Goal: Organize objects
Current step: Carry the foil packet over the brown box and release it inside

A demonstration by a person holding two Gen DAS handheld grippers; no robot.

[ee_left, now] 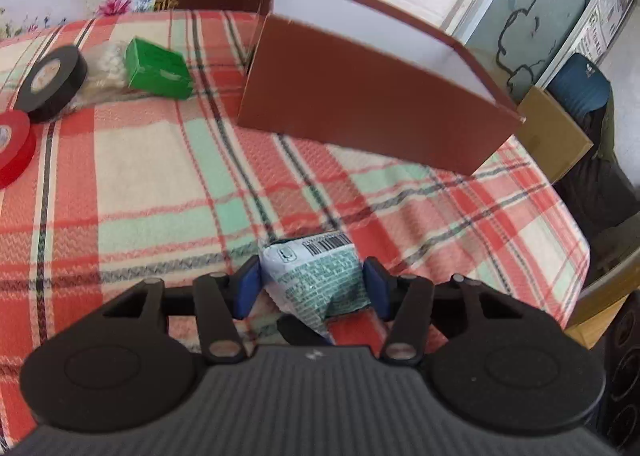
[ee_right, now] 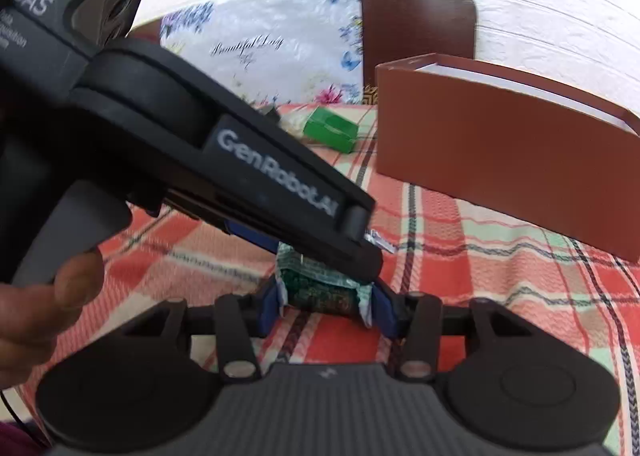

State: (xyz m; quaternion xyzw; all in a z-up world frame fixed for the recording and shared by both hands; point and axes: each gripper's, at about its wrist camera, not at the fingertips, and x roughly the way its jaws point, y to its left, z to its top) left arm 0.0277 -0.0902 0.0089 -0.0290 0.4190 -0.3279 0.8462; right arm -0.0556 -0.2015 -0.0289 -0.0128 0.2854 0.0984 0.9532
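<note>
My left gripper (ee_left: 312, 288) is shut on a pale packet (ee_left: 316, 276) with green print and a barcode, held over the plaid cloth. My right gripper (ee_right: 324, 304) is shut on the other end of the same packet (ee_right: 320, 288). The left gripper's black body (ee_right: 200, 143) crosses the right wrist view from the upper left and hides part of the packet. An open brown box (ee_left: 360, 103) with a white inside stands ahead; it also shows in the right wrist view (ee_right: 500, 151). A green box (ee_left: 158, 69) lies to its left, also in the right wrist view (ee_right: 330, 129).
A black tape roll (ee_left: 52, 79) and a red tape roll (ee_left: 12, 147) lie at the far left, with a clear bag of white pieces (ee_left: 104, 67) beside them. A plaid cloth (ee_left: 160, 183) covers the table. A cardboard piece (ee_left: 556, 135) and a dark chair (ee_left: 588, 91) stand past the right edge.
</note>
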